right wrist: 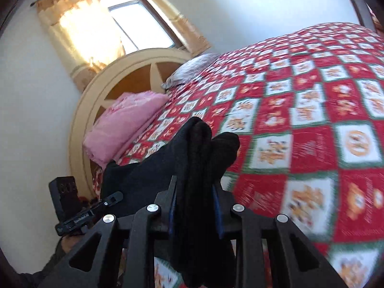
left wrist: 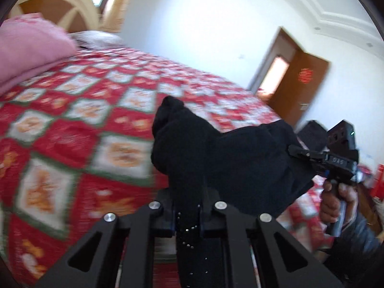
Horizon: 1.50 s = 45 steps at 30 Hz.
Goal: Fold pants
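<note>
Pants (left wrist: 216, 158) bunched, slung above quilt (left wrist: 72, 124), left gripper (left wrist: 188, 206) and right gripper (right wrist: 195, 192) each pinching black cloth; best kept taut, level, lowered flat onto quilt.

Bright daylight from blown-out window (right wrist: 134, 24); motion blur across patterned bedspread (left wrist: 79, 124); fisheye bending and dark vignette at edges.

Black pants (left wrist: 216, 148), soft dark fabric w/ tiny pale specks, bunched & lifted clear above the red patchwork bedspread (left wrist: 72, 124), stretched sagging btwn two pinched ends, each end's rounded folds poking up over the bedspread, rest hanging down twd it.
</note>
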Motion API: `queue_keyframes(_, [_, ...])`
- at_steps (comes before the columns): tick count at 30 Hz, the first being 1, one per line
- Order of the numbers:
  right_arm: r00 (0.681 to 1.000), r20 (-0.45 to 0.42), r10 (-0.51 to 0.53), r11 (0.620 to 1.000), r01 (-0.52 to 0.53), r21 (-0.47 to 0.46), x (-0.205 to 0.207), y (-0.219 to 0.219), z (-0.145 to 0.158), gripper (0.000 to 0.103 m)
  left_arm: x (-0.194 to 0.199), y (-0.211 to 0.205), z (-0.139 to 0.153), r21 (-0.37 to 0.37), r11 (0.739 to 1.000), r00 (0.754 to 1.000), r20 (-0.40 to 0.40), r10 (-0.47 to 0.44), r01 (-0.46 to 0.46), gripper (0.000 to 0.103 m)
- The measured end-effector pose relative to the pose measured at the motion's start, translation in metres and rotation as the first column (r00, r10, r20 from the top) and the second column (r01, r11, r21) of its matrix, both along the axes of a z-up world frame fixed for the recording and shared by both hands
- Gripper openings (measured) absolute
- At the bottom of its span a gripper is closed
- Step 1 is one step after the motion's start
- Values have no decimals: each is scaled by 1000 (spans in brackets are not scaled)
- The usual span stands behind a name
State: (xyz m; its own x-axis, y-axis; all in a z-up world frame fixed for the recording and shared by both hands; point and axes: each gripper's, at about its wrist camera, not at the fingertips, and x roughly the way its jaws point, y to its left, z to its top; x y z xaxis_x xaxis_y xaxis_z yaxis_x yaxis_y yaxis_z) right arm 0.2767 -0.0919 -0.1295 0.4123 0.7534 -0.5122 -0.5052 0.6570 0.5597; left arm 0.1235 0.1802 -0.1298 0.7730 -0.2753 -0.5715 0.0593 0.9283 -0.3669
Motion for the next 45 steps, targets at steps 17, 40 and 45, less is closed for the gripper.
queue_keyframes(17, [992, -24, -127, 971, 119, -208, 20, -15, -67, 57, -15, -7, -41, 46, 973, 971, -60, 230, -228, 88])
queue_keyframes(40, [962, 158, -221, 943, 253, -216, -48, -20, 21, 71, -97, -71, 84, 385, 865, 946, 102, 306, -322, 102])
queue_keyframes(45, [931, 331, -157, 944, 240, -227, -94, -24, 103, 74, -117, -81, 109, 381, 855, 936, 172, 308, -351, 103])
